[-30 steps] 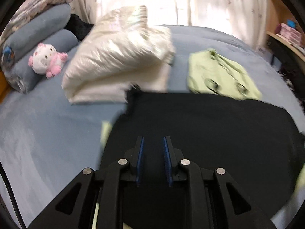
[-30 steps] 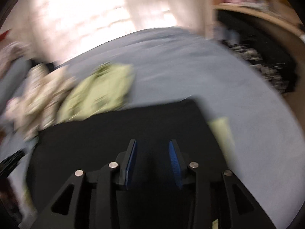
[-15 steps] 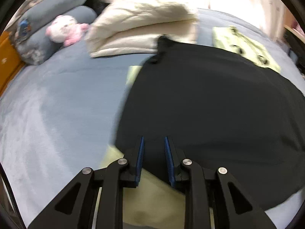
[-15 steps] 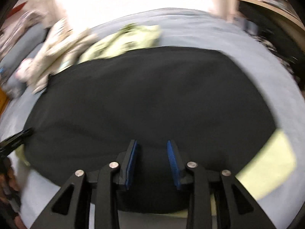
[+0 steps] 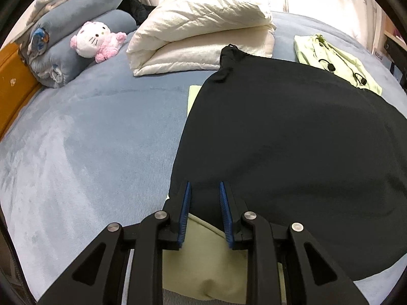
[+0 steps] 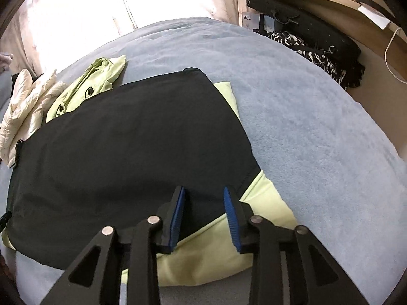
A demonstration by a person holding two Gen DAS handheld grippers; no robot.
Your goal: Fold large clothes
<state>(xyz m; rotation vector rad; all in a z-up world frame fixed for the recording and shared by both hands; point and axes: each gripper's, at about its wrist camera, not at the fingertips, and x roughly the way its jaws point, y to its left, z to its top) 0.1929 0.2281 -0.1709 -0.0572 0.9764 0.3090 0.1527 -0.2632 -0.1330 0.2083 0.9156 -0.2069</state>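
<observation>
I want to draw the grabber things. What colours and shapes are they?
Each hand-held gripper, the left and the right, is matt black plastic with two angular arms that have triangle-shaped holes. Round silver bolts mark the joints. The fingers carry ribbed, bright blue pads.

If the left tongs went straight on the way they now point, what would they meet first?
Most likely the black fabric garment spread on the bed: its near edge lies between the left tongs, though depth there is unclear.
</observation>
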